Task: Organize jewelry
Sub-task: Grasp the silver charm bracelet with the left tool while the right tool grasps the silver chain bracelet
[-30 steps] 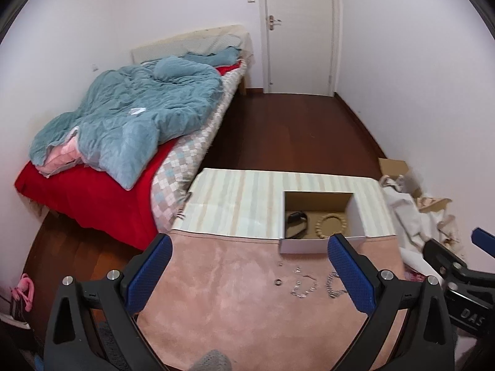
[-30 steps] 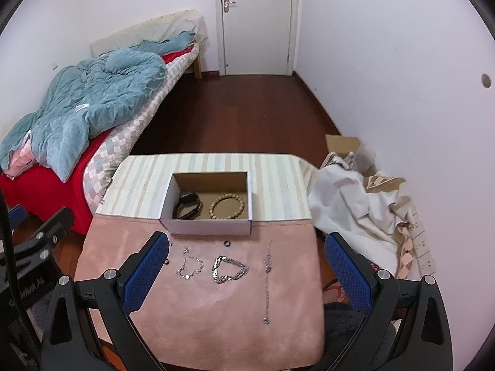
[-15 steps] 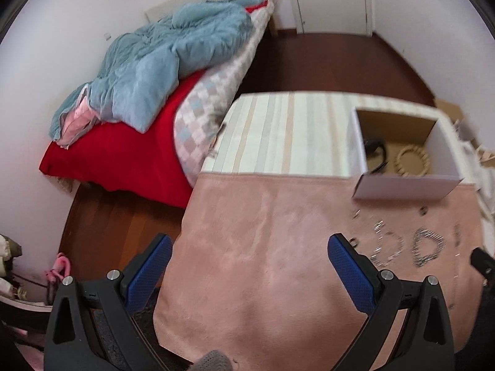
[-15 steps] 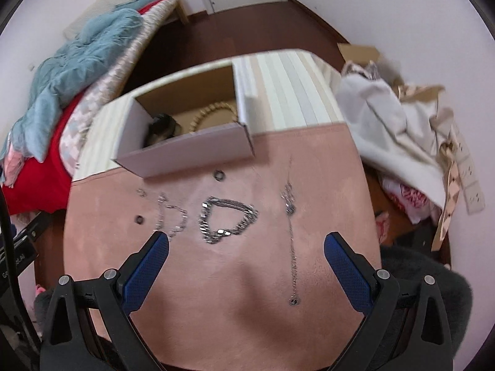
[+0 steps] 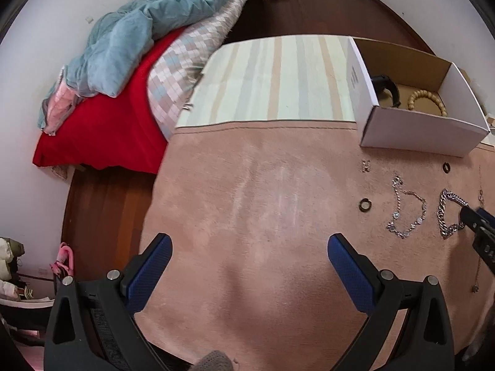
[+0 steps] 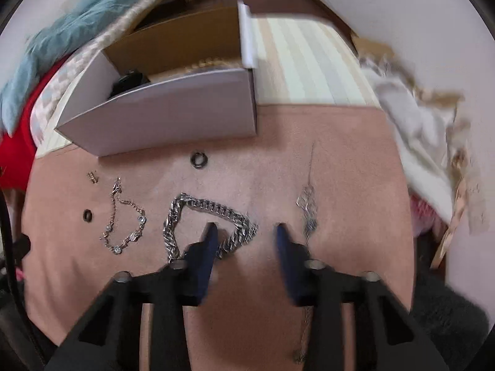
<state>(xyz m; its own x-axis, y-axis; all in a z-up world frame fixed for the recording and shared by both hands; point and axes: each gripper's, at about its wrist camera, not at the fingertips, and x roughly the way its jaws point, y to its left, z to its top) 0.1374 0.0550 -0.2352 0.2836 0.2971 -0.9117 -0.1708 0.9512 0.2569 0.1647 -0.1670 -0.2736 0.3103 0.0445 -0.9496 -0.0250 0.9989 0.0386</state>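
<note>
Fingers (image 6: 213, 241) of your right gripper (image 6: 246, 228) are spread apart and grasping nothing, low over the pink mat (image 6: 263, 167) on the table. Your chunky silver chain bracelet (image 6: 207, 213) lies right at the left fingertip, its right-hand corner sitting in the gap between the two, so the right hand is clearly nearer. It lies as a heart-shaped loop, its top run stretching left to right across the fingers. Your left gripper (image 5: 247, 244) hangs released over bare mat, well apart from it. Behind the bracelet stands the white box (image 6: 173, 114), likely its destination.
</note>
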